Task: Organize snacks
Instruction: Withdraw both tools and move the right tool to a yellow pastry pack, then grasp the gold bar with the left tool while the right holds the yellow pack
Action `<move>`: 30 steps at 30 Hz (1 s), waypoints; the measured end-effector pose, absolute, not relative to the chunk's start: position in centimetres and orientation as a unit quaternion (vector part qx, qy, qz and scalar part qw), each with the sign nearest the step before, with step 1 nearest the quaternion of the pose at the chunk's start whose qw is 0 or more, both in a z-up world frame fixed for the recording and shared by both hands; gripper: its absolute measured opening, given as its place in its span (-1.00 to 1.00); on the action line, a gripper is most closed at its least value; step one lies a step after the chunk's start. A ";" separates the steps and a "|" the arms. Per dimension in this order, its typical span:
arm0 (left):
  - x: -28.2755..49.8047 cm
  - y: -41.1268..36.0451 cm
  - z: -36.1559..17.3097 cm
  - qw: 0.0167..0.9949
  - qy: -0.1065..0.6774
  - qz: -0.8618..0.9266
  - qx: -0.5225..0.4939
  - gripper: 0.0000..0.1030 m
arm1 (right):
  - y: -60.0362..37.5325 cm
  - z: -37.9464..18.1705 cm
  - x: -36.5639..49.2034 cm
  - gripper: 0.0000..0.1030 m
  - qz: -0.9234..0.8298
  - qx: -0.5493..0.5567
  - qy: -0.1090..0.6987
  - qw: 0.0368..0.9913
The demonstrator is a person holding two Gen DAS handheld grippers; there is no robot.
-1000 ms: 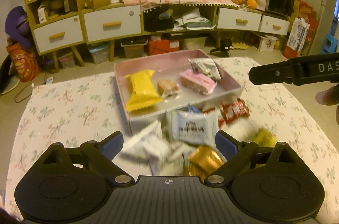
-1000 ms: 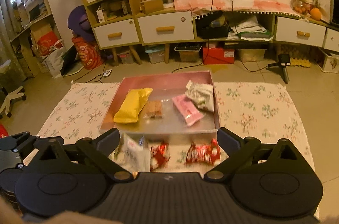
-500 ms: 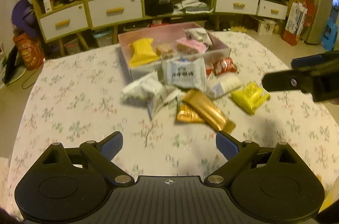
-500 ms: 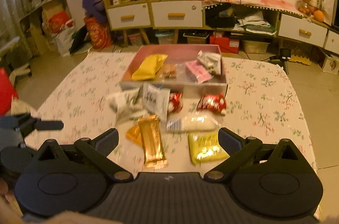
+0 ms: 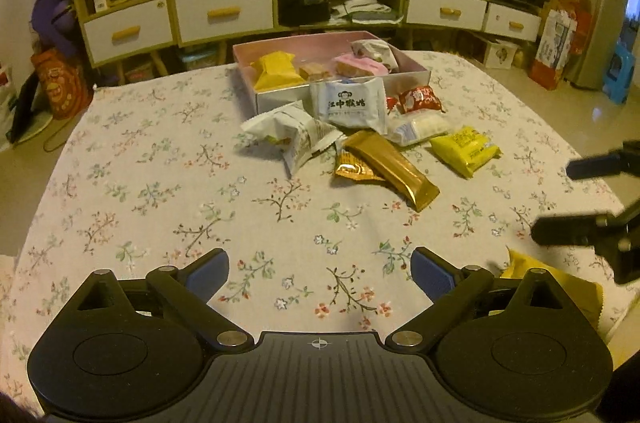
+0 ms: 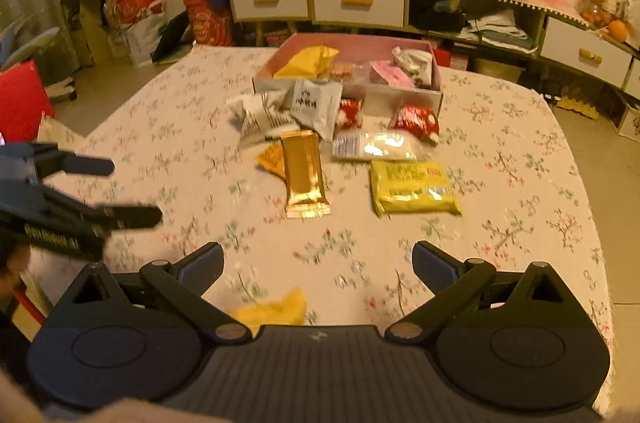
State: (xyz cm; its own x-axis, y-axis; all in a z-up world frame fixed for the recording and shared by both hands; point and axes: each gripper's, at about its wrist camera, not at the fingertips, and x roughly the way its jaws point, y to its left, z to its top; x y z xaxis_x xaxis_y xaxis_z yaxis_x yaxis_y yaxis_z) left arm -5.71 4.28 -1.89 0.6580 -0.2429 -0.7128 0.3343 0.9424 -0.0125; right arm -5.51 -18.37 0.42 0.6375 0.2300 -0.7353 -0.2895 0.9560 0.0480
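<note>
Both grippers point(image 5: 320, 269) withdrawn, snacks point(image 5: 368, 139) now well ahead.

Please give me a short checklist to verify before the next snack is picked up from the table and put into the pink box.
1. Left gripper open, nothing between its fingers: ok.
2. Right gripper open, nothing held: ok.
3. Pink box has free room inside: ok.
4. Gold bar lies on top, free to grasp: ok.
5. Yellow packet lies apart from the other snacks: ok.
6. Yellow wrapper near the table edge, stable or not: cannot tell.
</note>
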 end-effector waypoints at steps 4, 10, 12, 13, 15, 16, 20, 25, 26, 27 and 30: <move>-6.1 4.0 -2.2 0.909 0.379 -0.159 0.067 0.91 | -18.9 -0.9 -6.3 0.90 0.154 -0.059 0.418 0.893; -6.3 3.3 -3.0 0.903 0.388 -0.169 0.080 0.91 | -19.0 -2.1 -7.6 0.70 0.194 -0.073 0.447 0.870; -6.3 3.2 -3.2 0.900 0.393 -0.170 0.081 0.92 | -18.8 -2.0 -8.0 0.70 0.214 -0.073 0.447 0.865; -6.3 3.1 -3.3 0.899 0.394 -0.171 0.082 0.92 | -18.7 -1.9 -8.2 0.70 0.225 -0.071 0.447 0.863; -6.3 2.9 -3.5 0.897 0.398 -0.172 0.083 0.92 | -18.4 -1.8 -8.4 0.65 0.244 -0.069 0.451 0.856; -6.3 2.8 -3.6 0.897 0.398 -0.172 0.085 0.92 | -18.2 -1.9 -8.6 0.57 0.252 -0.070 0.455 0.851; -6.3 2.6 -4.0 0.897 0.398 -0.168 0.091 0.92 | -17.5 -2.6 -8.5 0.17 0.257 -0.090 0.476 0.837; -6.0 2.7 -4.5 0.902 0.390 -0.159 0.091 0.91 | -17.6 -3.2 -8.4 -0.24 0.247 -0.108 0.488 0.830; -5.8 2.7 -4.6 0.903 0.390 -0.157 0.090 0.91 | -17.6 -3.1 -8.4 -0.26 0.246 -0.109 0.487 0.831; -5.6 2.7 -4.6 0.903 0.390 -0.156 0.087 0.91 | -17.6 -3.0 -8.4 -0.27 0.244 -0.113 0.484 0.833; -5.2 2.3 -4.7 0.905 0.389 -0.154 0.082 0.91 | -17.6 -2.7 -8.3 -0.29 0.233 -0.126 0.472 0.841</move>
